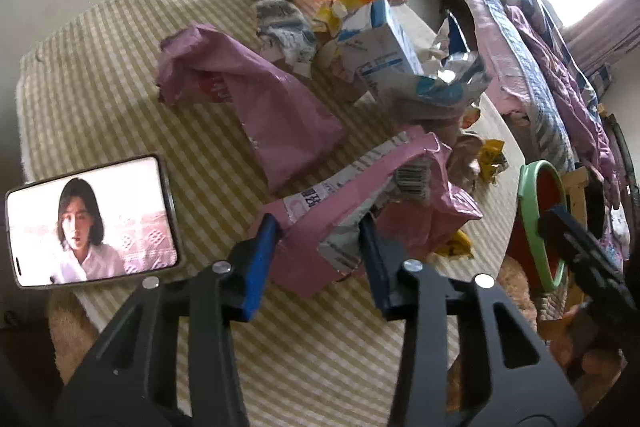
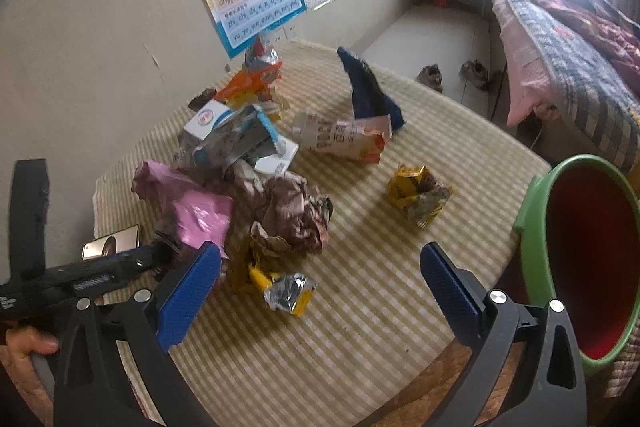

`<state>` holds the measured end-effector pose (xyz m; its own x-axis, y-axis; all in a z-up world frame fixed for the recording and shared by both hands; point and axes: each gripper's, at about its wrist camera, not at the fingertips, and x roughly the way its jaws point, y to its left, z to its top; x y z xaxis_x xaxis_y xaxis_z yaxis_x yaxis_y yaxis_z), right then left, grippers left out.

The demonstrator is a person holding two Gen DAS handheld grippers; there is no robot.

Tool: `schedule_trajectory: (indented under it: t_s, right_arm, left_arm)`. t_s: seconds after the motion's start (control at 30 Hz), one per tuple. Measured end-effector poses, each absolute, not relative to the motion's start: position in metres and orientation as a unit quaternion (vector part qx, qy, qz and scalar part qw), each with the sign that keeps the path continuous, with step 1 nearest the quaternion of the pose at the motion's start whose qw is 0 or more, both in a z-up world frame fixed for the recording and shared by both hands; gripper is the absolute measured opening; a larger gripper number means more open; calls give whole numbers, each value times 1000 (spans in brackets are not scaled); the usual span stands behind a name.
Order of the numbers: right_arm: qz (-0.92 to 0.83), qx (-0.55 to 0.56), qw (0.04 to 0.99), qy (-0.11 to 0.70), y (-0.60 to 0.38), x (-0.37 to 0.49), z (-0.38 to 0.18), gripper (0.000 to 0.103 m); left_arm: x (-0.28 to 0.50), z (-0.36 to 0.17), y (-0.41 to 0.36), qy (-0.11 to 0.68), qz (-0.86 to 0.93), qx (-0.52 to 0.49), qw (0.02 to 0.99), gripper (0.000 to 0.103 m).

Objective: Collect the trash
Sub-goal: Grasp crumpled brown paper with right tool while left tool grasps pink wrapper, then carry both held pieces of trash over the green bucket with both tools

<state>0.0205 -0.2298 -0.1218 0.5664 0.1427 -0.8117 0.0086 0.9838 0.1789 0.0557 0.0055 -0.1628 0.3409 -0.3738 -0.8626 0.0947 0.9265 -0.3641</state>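
The left claw [image 1: 320,227] grips a pink mailing bag [image 1: 360,195] on the table [image 2: 380,307]. The right claw [image 2: 320,283] hangs released over a yellow wrapper [image 2: 286,293].

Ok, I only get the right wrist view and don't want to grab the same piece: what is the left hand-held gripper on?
Observer: The left hand-held gripper is closed on a pink bag, with its pads pressing the near edge.
Operator: Which pink bag? I see a crumpled one.
Observer: The one with a barcode label. A second pink bag lies beyond it, untouched.
Operator: Anything close by to avoid?
Observer: A phone, screen lit, lies just left of the gripper.
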Motion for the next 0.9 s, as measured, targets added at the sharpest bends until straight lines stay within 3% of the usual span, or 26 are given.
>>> schedule_trajectory:
  t_s: [0.23, 0.37, 0.5, 0.57, 0.67, 0.9]
  right_arm:
    - [51, 58, 877, 473, -221, 33, -141, 96]
    - [63, 81, 873, 477, -219, 53, -146, 90]
    - [64, 85, 859, 501, -212, 79, -161, 71]
    - [80, 107, 839, 528, -213, 90, -174, 37]
    - [91, 134, 841, 516, -221, 87, -167, 32]
    - [99, 134, 868, 467, -237, 49, -123, 31]
  left_arm:
    - [38, -146, 18, 532, -112, -112, 832, 36]
    - [35, -140, 20, 525, -101, -103, 839, 35]
    - [32, -136, 19, 520, -97, -93, 843, 35]
    - [30, -134, 19, 518, -97, -92, 845, 35]
    - [27, -128, 20, 512, -96, -86, 850, 35]
    - [21, -106, 8, 479, -110, -73, 868, 35]
